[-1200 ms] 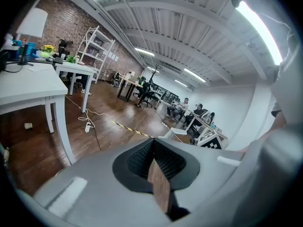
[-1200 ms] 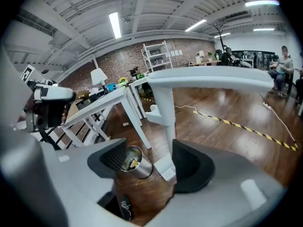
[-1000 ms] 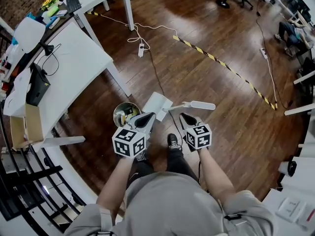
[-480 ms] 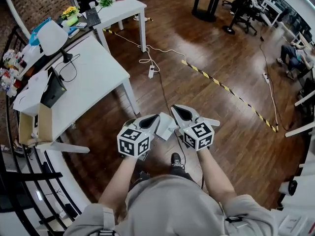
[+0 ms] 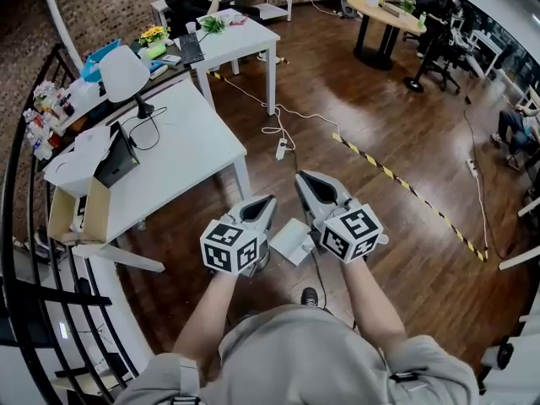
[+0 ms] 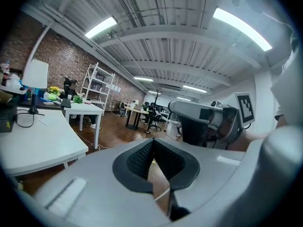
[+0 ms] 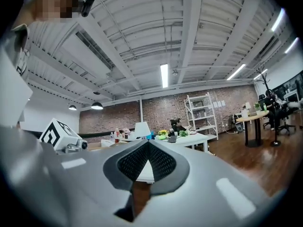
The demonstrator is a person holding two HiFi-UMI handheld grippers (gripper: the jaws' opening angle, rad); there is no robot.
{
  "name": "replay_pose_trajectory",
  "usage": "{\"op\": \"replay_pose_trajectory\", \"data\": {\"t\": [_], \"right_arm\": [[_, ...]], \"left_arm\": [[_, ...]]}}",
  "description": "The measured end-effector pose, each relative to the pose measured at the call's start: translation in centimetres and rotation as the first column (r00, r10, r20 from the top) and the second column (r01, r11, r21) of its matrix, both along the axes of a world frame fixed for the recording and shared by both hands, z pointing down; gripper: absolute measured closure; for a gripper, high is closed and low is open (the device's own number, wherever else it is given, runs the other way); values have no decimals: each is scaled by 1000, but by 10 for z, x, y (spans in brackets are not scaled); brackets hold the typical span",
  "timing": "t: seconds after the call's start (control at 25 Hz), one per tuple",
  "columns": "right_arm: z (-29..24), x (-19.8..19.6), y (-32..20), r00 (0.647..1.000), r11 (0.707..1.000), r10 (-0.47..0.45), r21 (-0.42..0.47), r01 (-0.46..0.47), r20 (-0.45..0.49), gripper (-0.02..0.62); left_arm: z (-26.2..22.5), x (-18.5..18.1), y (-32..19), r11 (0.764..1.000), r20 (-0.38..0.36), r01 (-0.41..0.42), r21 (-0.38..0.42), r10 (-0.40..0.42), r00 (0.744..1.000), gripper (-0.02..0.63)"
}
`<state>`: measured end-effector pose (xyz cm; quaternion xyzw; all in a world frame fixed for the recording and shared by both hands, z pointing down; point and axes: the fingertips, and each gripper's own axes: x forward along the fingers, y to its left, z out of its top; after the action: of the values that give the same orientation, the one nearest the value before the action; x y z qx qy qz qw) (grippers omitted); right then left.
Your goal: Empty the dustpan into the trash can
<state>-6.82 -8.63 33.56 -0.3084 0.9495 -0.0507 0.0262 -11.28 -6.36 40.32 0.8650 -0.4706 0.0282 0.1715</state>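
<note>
grippers: two. The grey-and-white left gripper [image 5: 263,202] and its twin, the right gripper [image 5: 310,184], each carried one black-and-white marker cube.
dustpans: just one, a flat white plastic dustpan [image 5: 291,241].
tables: three that I could count. There was the big white rectangular table [image 5: 181,154] (my landmark from here on), a smaller white table [image 5: 240,36] past its far end, and a round wooden table [image 5: 384,8] way off to its right.
other bits: one white lamp [image 5: 124,72] stood at the big table's far edge. One open brown cardboard box [image 5: 74,213] sat at its near-left end. One white power strip [image 5: 281,149] lay on the floor just right of its far corner. One yellow-and-black tape strip [image 5: 405,188] ran well to its right.
box contents: couldn't tell, the inside didn't show.
dustpan contents: the bit that showed was plain white.
dustpan spot: it was down on the brown wooden floor [image 5: 380,116], right of the big table's near corner. In the head view it sat between the two grippers, with the right one covering its right side.
trash can: honestly couldn't pick it out.
left gripper state: jaws closed tip to tip, nothing pinched in them.
right gripper state: same deal, jaws pressed together with nothing between them.
pose: both forearms were stretched forward, with the grippers side by side to the right of the big table's near corner. The left one was closer to the table. Both pointed roughly level and away from the person, cubes facing up.
</note>
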Motion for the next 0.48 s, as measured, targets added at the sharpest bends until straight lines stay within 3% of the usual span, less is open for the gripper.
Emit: {"op": "replay_pose_trajectory", "data": {"t": [0.48], "right_arm": [[10,-13,-2,999,999,-30,-31,30,-9,595]], "left_arm": [[-2,-19,4,998,-13,62,1,-62,998,600]]}}
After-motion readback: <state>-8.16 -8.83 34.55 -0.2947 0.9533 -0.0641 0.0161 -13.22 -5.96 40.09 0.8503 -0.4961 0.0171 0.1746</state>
